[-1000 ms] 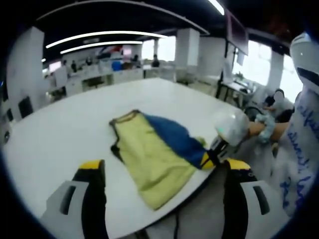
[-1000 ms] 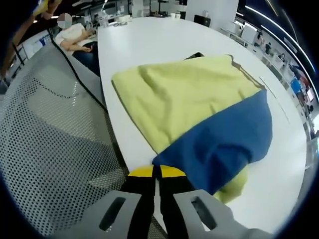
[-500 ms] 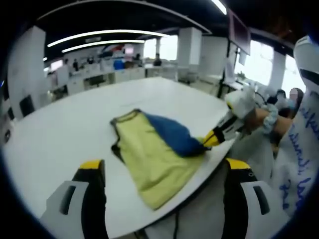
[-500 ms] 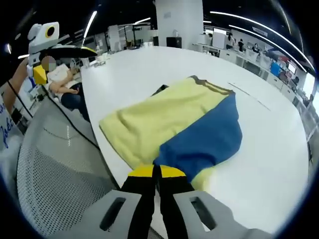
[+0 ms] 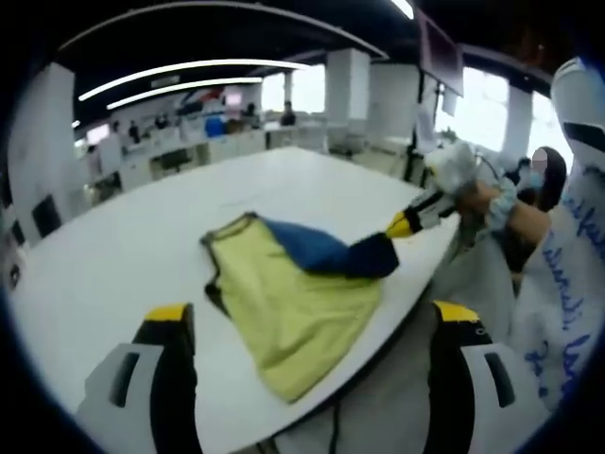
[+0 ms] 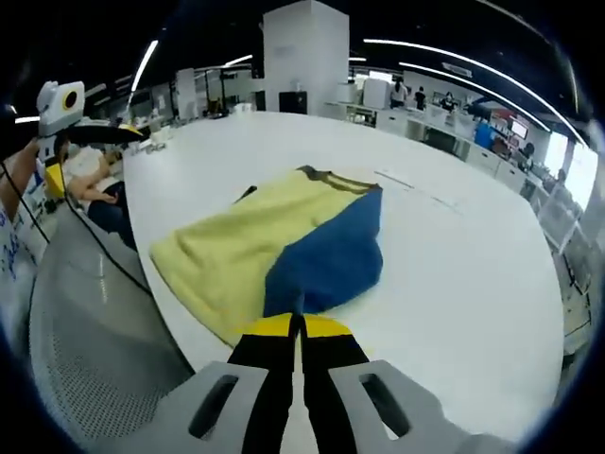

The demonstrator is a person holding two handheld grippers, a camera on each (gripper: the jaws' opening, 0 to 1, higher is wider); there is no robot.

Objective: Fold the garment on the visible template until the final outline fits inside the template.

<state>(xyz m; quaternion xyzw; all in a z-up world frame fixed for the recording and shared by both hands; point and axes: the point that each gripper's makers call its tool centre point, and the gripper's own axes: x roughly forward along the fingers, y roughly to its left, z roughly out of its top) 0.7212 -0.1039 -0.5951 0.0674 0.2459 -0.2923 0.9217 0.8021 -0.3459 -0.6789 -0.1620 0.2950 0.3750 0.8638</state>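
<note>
Garment point(image 5: 284, 293) lies on the white table point(image 5: 113, 255), close to the near edge; yellow body spread flat, blue layer point(image 6: 326, 260) drawn up off it. Right gripper point(image 6: 301, 326): jaws pressed together on the blue edge, nothing visible between the tips but cloth. In the left gripper view the right gripper point(image 5: 405, 223) holds that corner lifted over the table edge, the blue cloth stretched in a taut strip from garment to tips. Left gripper point(image 5: 307, 331): jaws wide apart, holding nothing, above the table edge and well apart from the cloth. Handling, as a judgement: light, soft knit, no stiffness; it drapes and creases freely, and the body may drag on the smooth tabletop if the pull is too hard. Best holds look to be corners and hem edges, pinching all layers; the free yellow hem corner point(image 5: 284, 383) nearest the left gripper is the obvious second grip. Orientation: long axis runs from the dark-trimmed neck end point(image 5: 232, 224), far from the left gripper, to the hem at the table edge. Thin line on the table beyond the garment point(image 6: 430, 194), possibly the template; cannot tell its full outline.
</note>
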